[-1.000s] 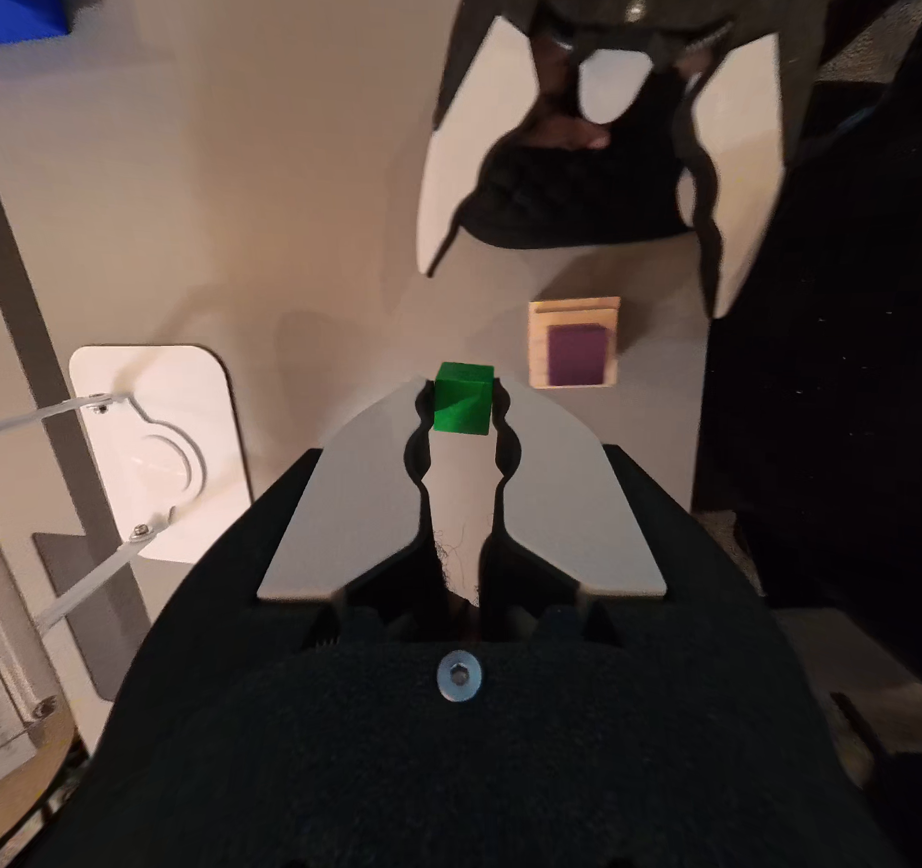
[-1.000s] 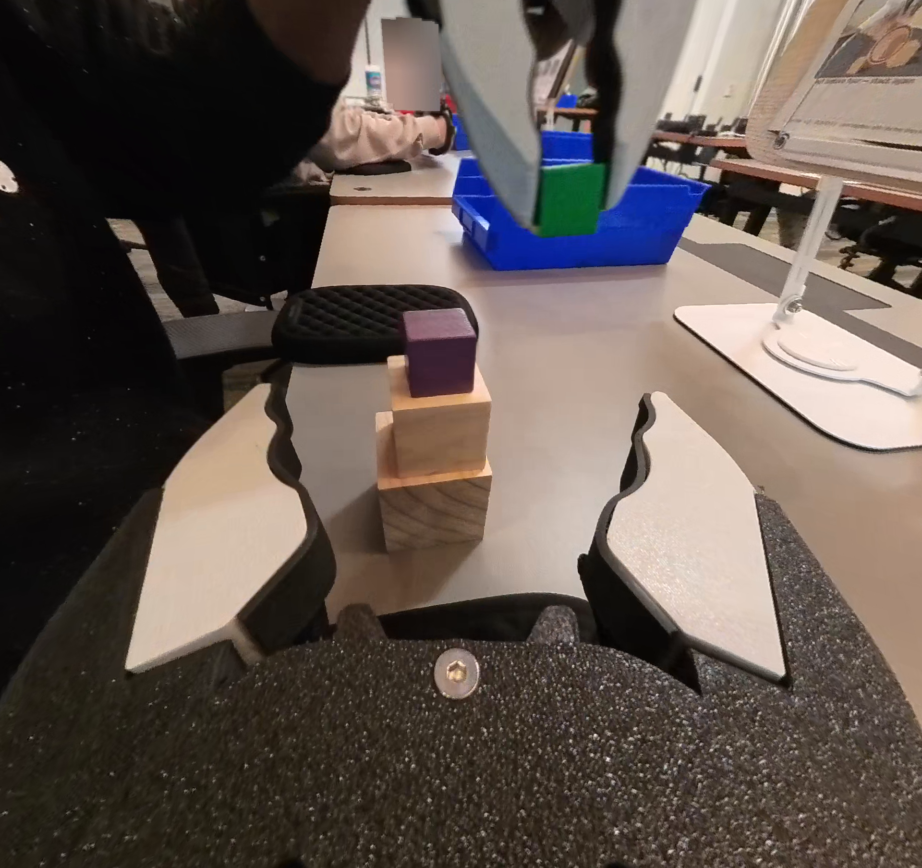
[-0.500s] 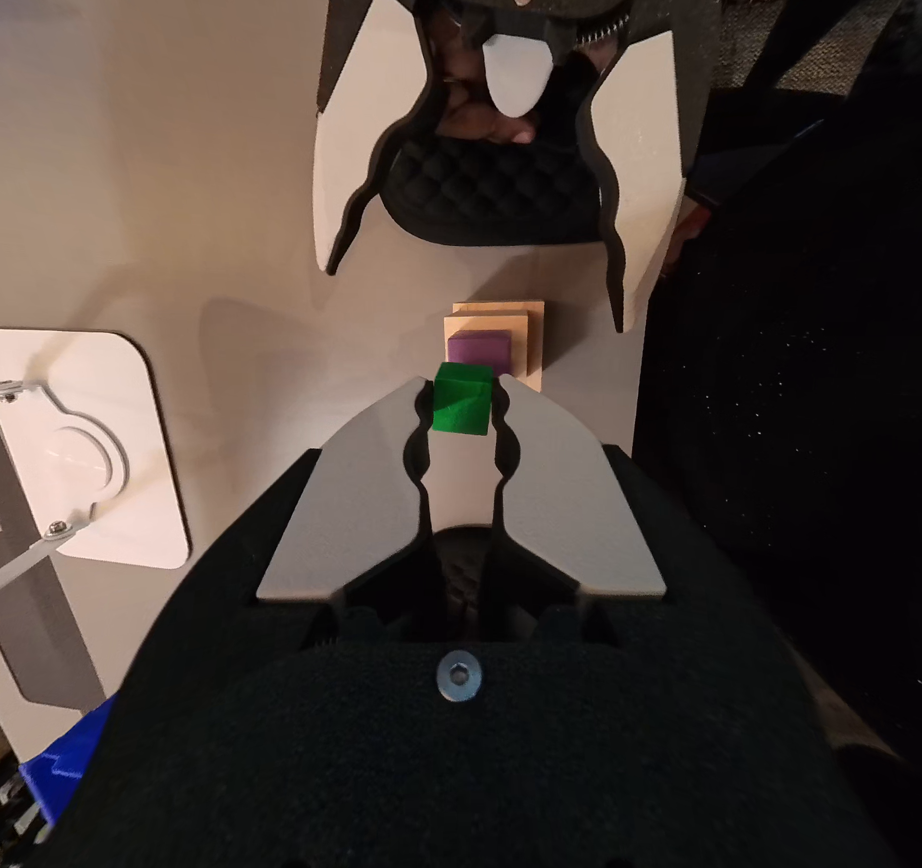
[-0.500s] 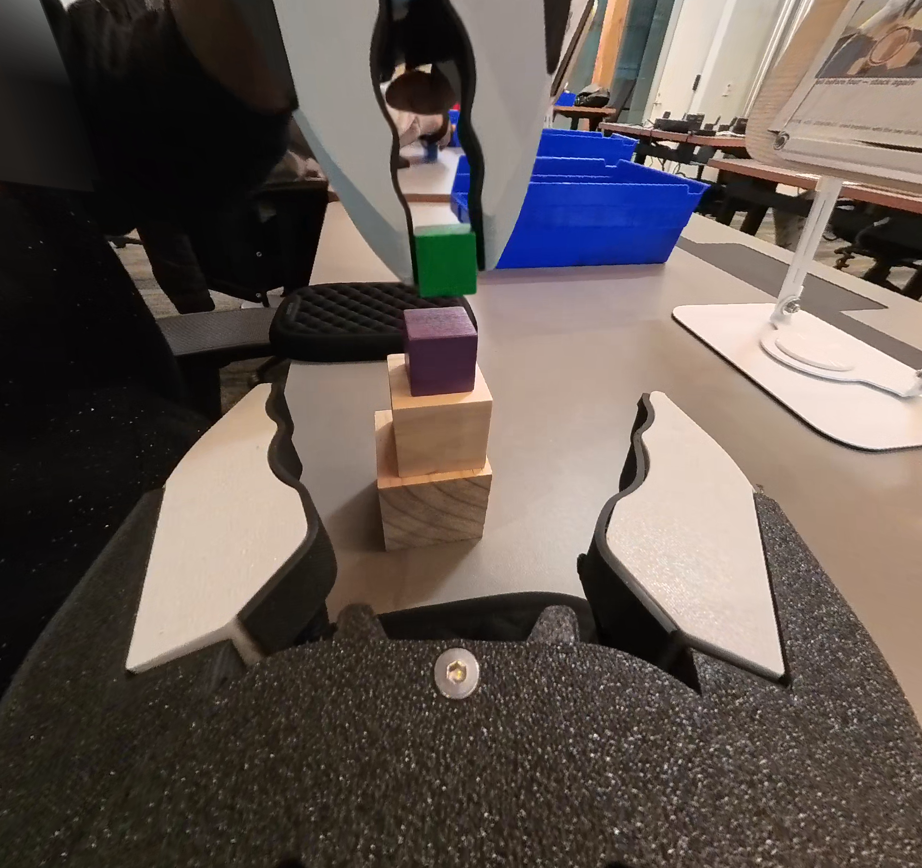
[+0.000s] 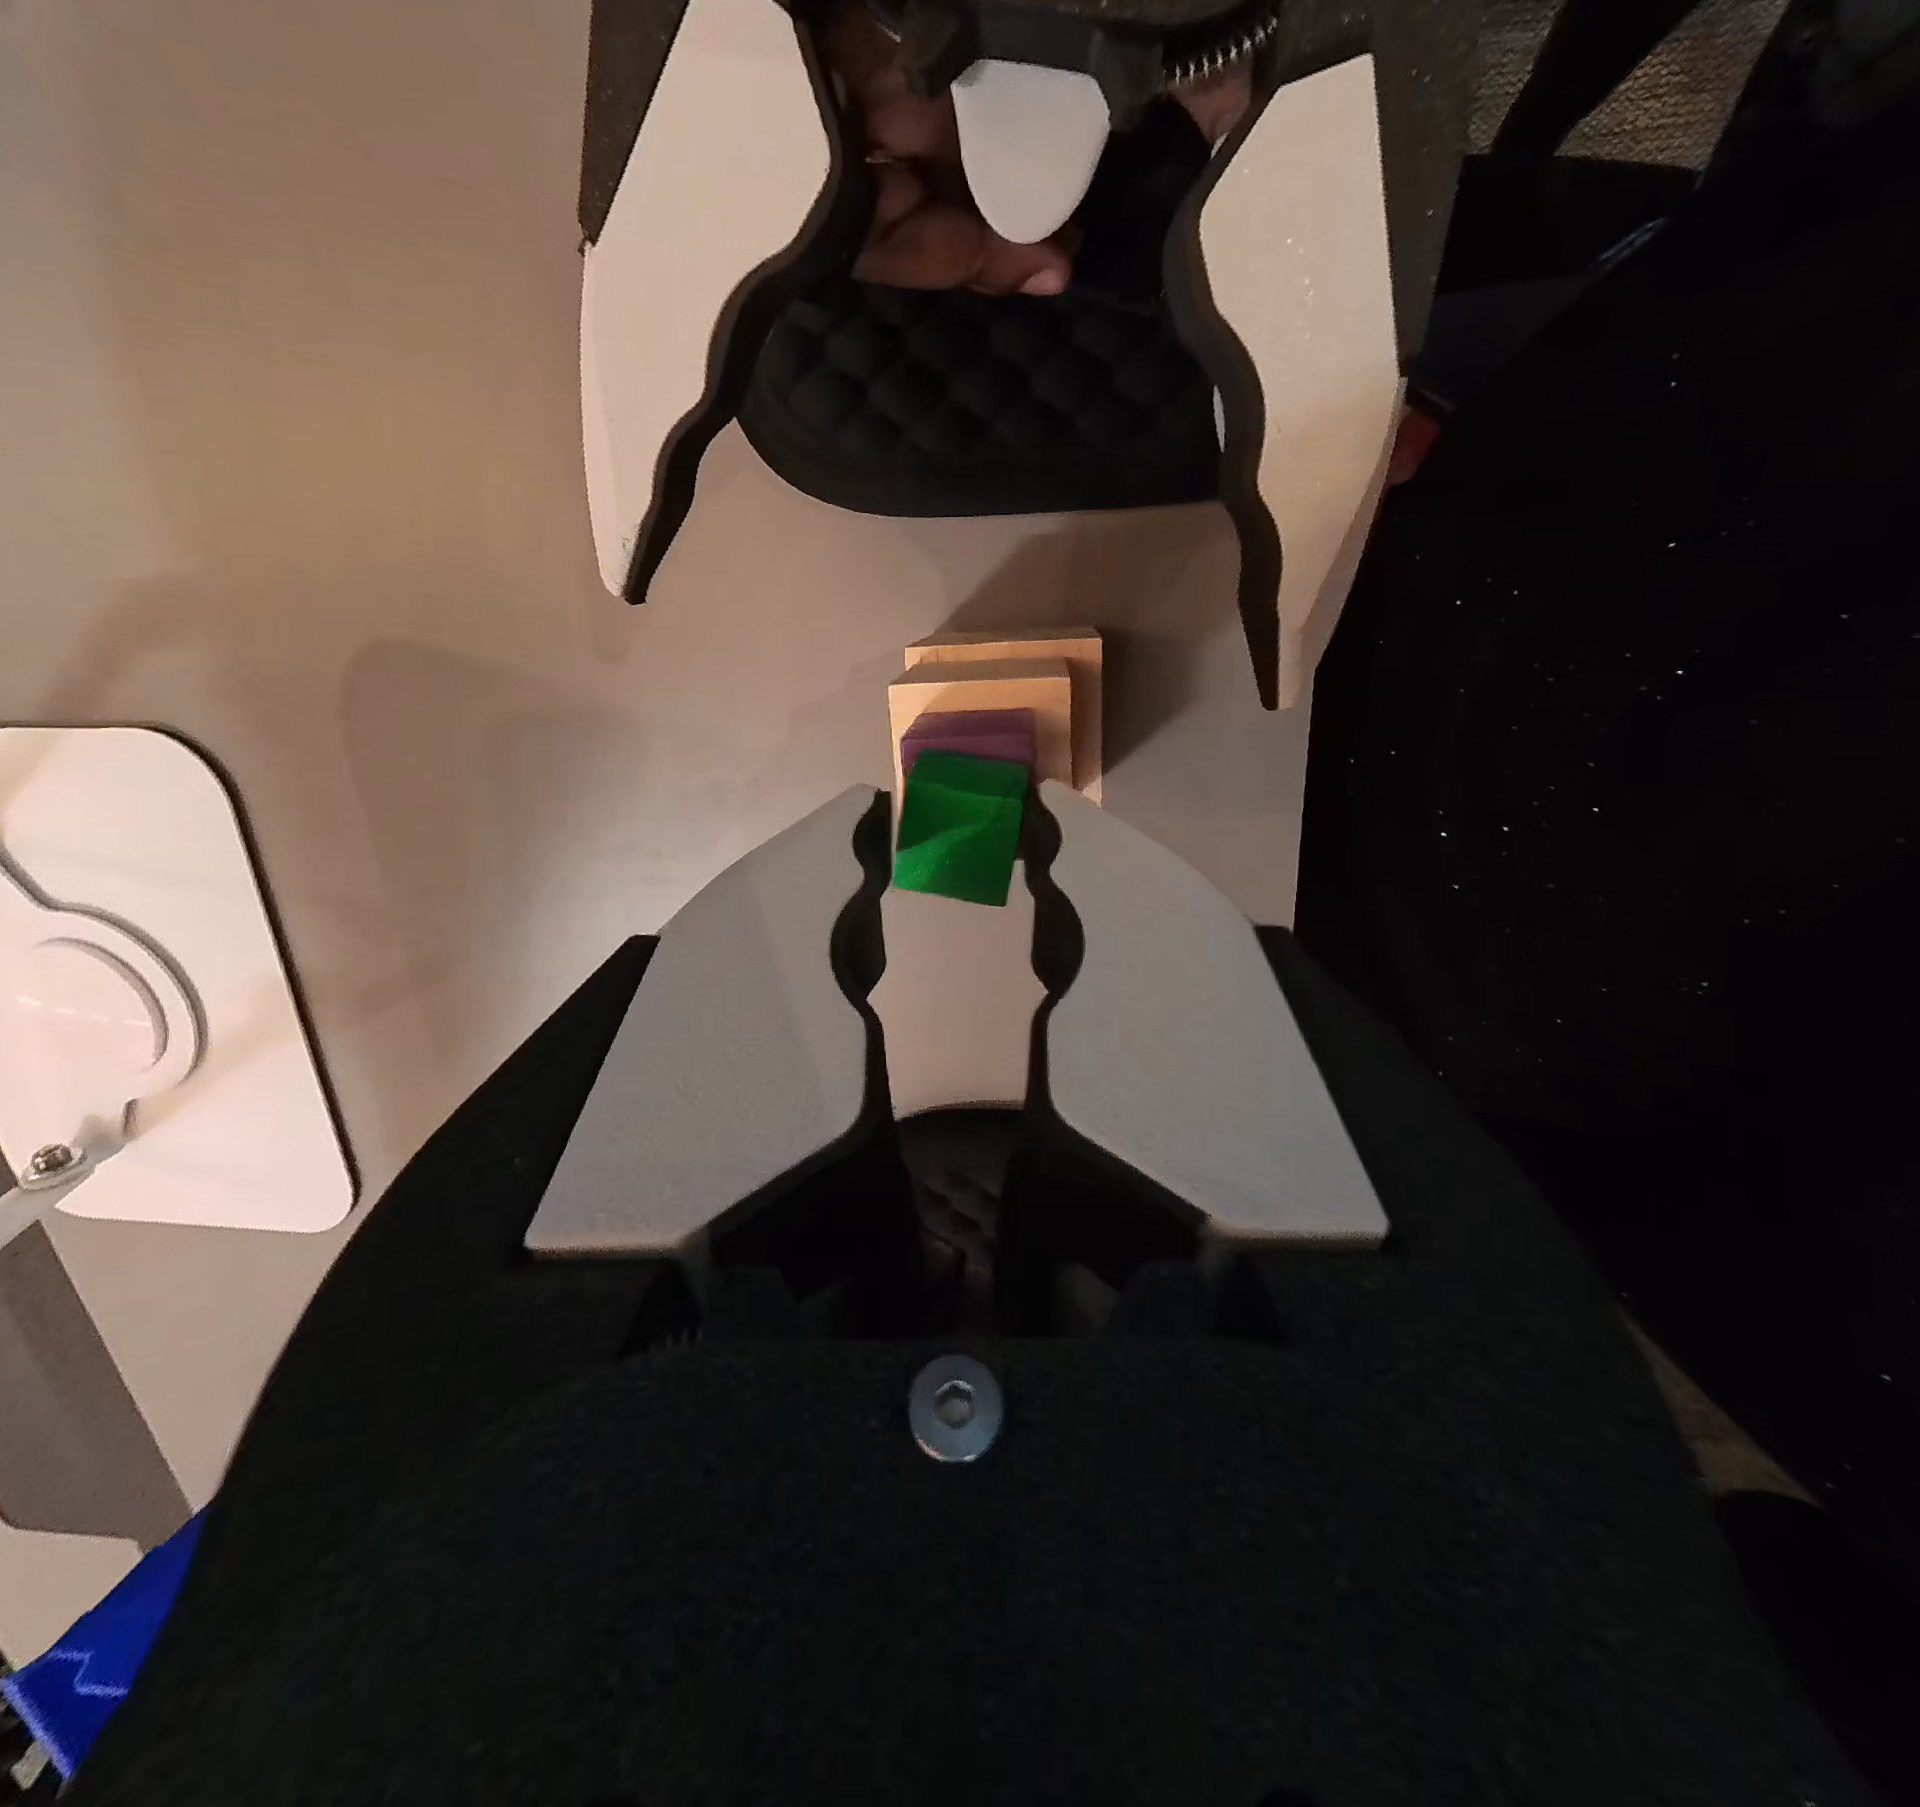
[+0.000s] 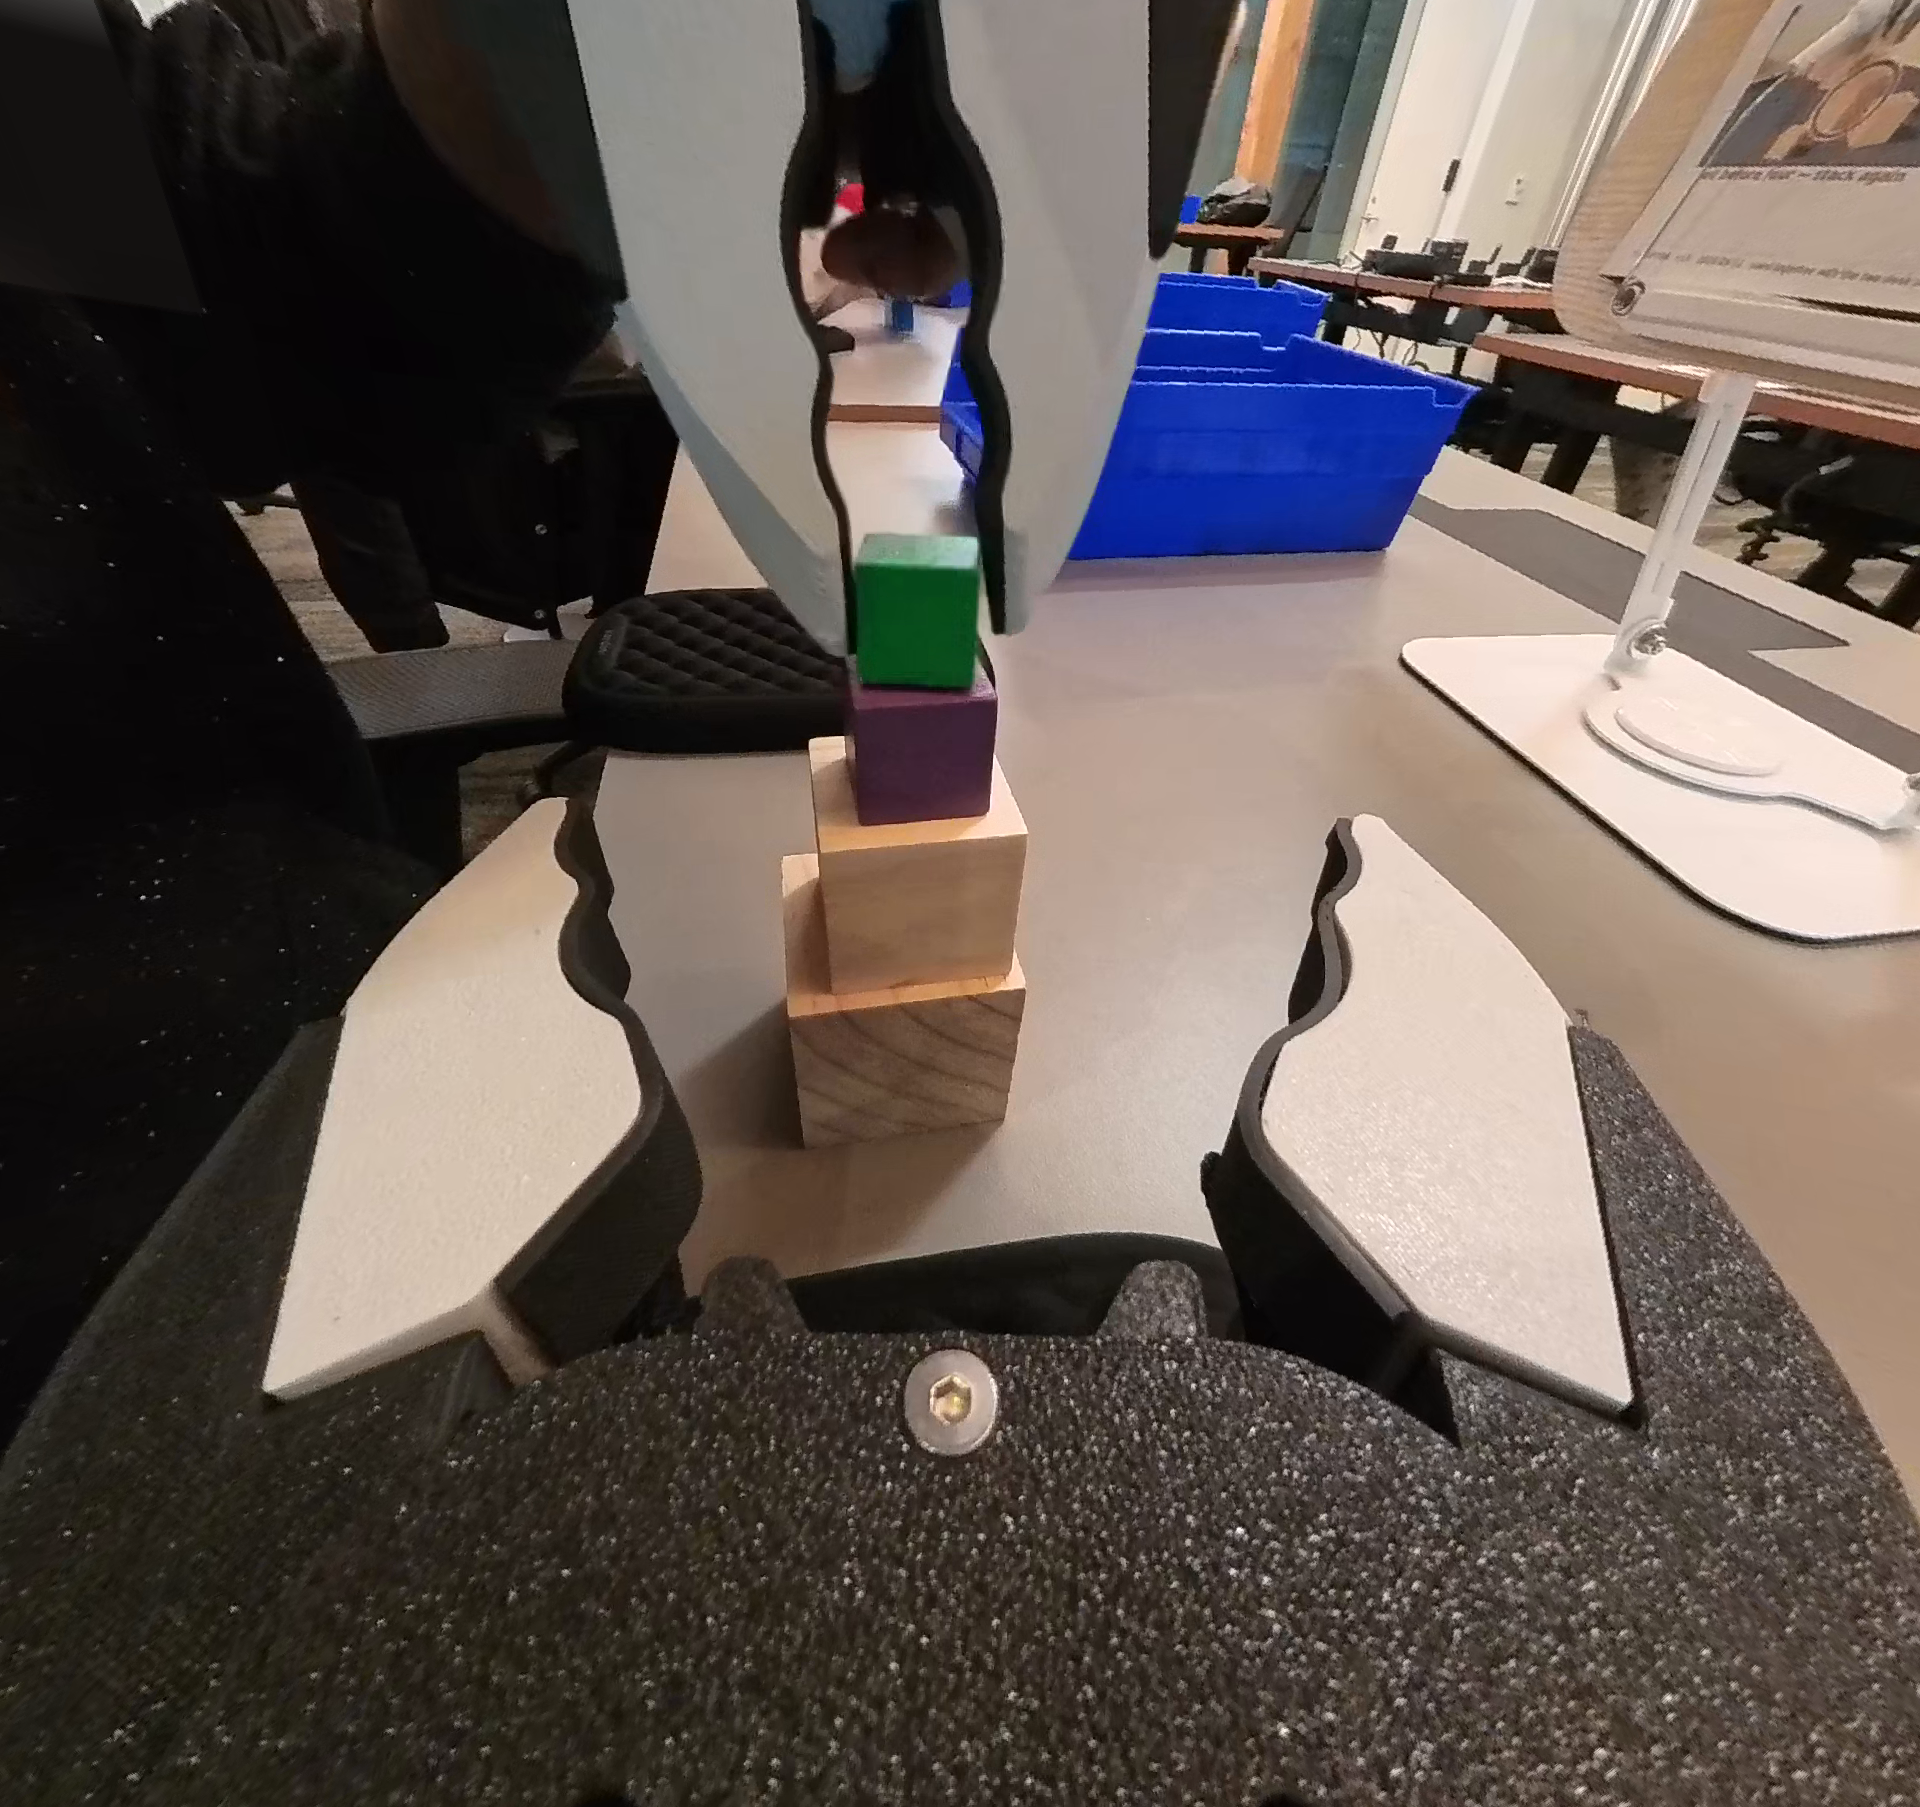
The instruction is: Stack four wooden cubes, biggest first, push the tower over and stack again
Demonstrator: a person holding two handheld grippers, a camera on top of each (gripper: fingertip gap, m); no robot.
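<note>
1. Gripping a small, smooth green cube (image 6: 918,611), the left gripper (image 5: 961,827) has both pads on its sides; the cube sits on or just above a purple cube (image 6: 921,758) topping 2 pale wooden blocks (image 6: 906,978)
2. Pointing straight down over the stack, the left gripper hangs vertical; the right gripper (image 6: 961,926) lies low and level, jaws spread wide and bare, flanking the stack without touching
3. Grey matte table (image 6: 1195,822); blue plastic bins (image 6: 1278,448), white stand base (image 6: 1662,801), black quilted pad (image 6: 707,666)
</note>
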